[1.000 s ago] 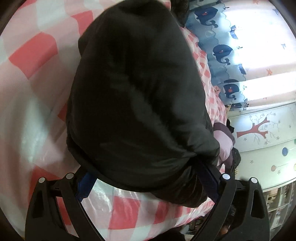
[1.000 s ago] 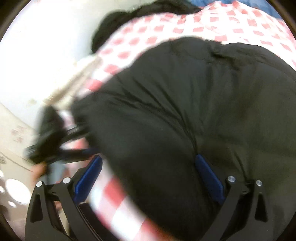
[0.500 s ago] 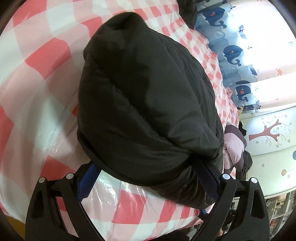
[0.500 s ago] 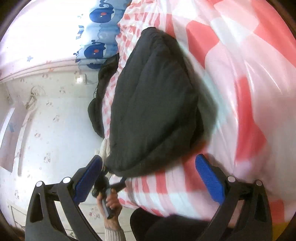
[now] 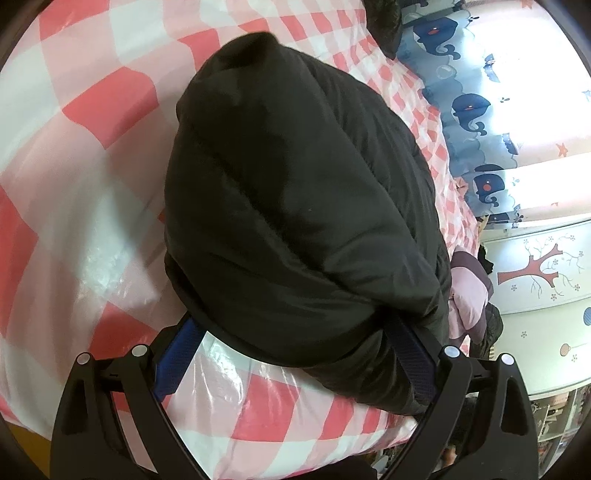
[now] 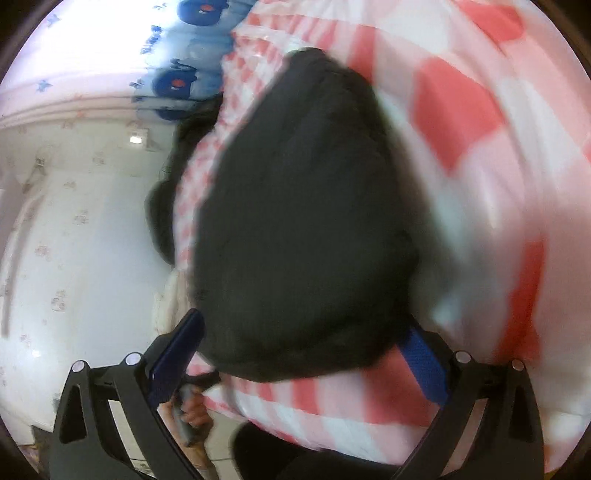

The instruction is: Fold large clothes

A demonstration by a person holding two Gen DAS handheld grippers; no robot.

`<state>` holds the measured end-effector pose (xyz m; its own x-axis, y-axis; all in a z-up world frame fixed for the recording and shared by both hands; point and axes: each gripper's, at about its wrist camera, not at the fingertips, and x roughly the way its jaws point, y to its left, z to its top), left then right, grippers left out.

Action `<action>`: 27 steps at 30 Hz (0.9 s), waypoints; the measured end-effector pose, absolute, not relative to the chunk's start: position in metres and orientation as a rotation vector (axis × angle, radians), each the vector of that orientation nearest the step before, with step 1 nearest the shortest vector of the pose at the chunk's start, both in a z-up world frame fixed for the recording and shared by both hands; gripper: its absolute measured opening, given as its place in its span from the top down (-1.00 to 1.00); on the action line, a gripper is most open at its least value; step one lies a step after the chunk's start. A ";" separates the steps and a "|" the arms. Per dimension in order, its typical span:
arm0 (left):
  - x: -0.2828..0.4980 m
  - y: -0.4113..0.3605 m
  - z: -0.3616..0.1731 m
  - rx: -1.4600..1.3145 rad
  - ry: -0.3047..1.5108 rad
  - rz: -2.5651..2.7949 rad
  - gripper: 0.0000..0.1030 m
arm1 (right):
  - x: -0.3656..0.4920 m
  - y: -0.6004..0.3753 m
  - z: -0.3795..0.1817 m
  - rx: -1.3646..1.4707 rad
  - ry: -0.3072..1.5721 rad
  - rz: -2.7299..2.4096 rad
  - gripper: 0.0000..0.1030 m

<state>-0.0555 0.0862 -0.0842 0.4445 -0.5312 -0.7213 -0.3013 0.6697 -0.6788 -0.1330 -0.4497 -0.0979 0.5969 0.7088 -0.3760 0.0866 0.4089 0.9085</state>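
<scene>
A: Start at our left fingers (image 5: 295,354). We see them spread wide, the near edge of the black padded jacket (image 5: 295,206) bulging down between the blue pads. Are they pinching it?

B: We'd say not. The pads stand apart at either side of the bundle's edge, and no cloth looks squeezed, so released, though the right pad is partly buried under fabric.

A: And our right fingers (image 6: 299,350)?

B: Also spread apart, with the jacket's rounded end sitting just ahead of and between them. That view is blurred, so we cannot tell whether either pad touches the cloth.

A: Beyond the fingers, then?

B: The jacket lies as a folded, puffy bundle on the bed's pink-and-white checked cover (image 5: 96,155), stretching away from both pairs of fingers. Past its far end, another dark garment (image 5: 384,22) lies at the head of the bed by the whale-print curtain (image 5: 469,107). To the right of the left fingers, a pink garment (image 5: 467,295) hangs off the bed's edge.

A: What could go wrong?

B: We judge the padding is springy; with nothing holding it, the fold may puff open. The cover looks slick, so a push could slide the whole bundle toward the bed's edge rather than flatten it.
</scene>
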 end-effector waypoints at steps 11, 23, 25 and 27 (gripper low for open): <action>-0.053 0.103 -0.092 -0.933 1.162 -0.186 -0.77 | -0.123 -0.460 -0.131 1.188 0.937 0.361 -0.89; -0.066 0.120 -0.093 -1.096 1.152 -0.165 -0.77 | -0.121 -0.466 -0.154 1.248 0.947 0.436 -0.87; -0.072 0.127 -0.088 -1.129 1.120 -0.174 -0.77 | -0.123 -0.470 -0.156 1.268 0.935 0.462 -0.87; -0.077 0.134 -0.082 -1.130 1.099 -0.159 -0.77 | -0.126 -0.475 -0.159 1.300 0.909 0.475 -0.87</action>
